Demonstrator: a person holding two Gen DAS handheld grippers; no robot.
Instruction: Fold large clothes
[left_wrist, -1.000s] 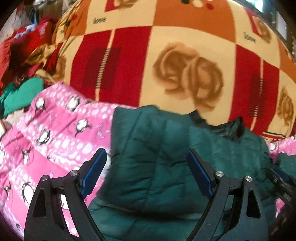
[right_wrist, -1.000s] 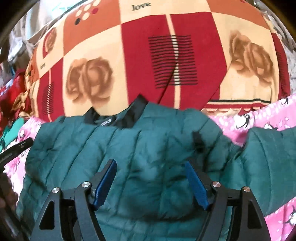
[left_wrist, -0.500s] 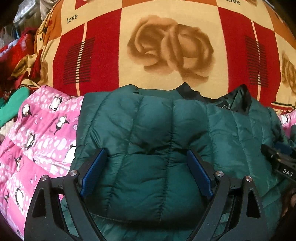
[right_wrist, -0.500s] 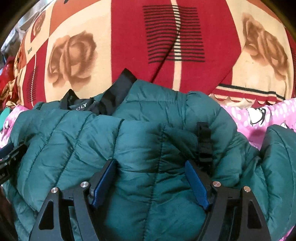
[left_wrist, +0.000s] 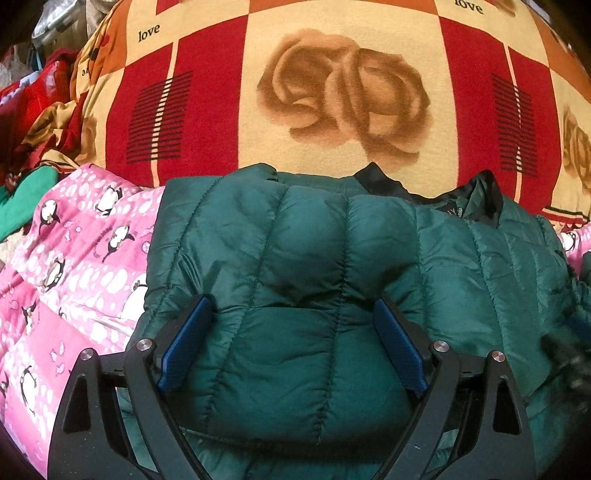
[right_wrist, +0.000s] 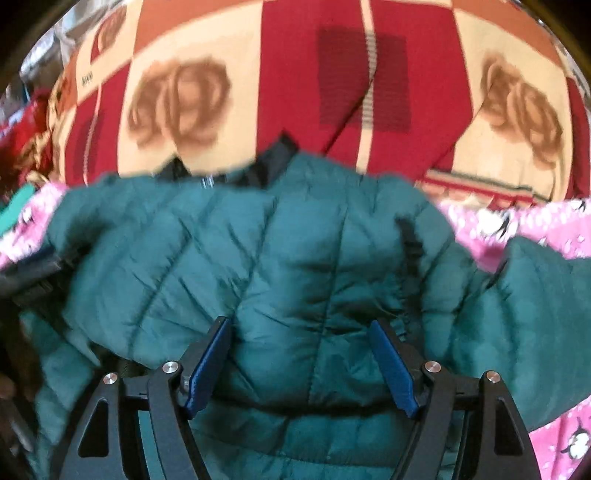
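Observation:
A dark green quilted puffer jacket (left_wrist: 295, 258) lies folded on a pink penguin-print cover (left_wrist: 74, 258), its black collar (left_wrist: 476, 203) toward the far side. My left gripper (left_wrist: 291, 339) is open, its blue pads (left_wrist: 184, 343) wide apart with a bulge of the jacket between them. In the right wrist view the same jacket (right_wrist: 258, 258) fills the middle. My right gripper (right_wrist: 301, 363) is also open, jaws wide over the padded fabric. The right gripper's dark body shows at the left wrist view's right edge (left_wrist: 569, 350).
A red, orange and cream blanket (left_wrist: 332, 92) with rose prints and "love" lettering rises behind the jacket. A pile of red and green clothes (left_wrist: 33, 147) lies at the far left. A green sleeve or fold (right_wrist: 546, 314) sits at the right on the pink cover (right_wrist: 517, 221).
Both grippers have moved forward and down over the jacket, which now bulges between the open jaws. The right wrist view is blurred by motion.

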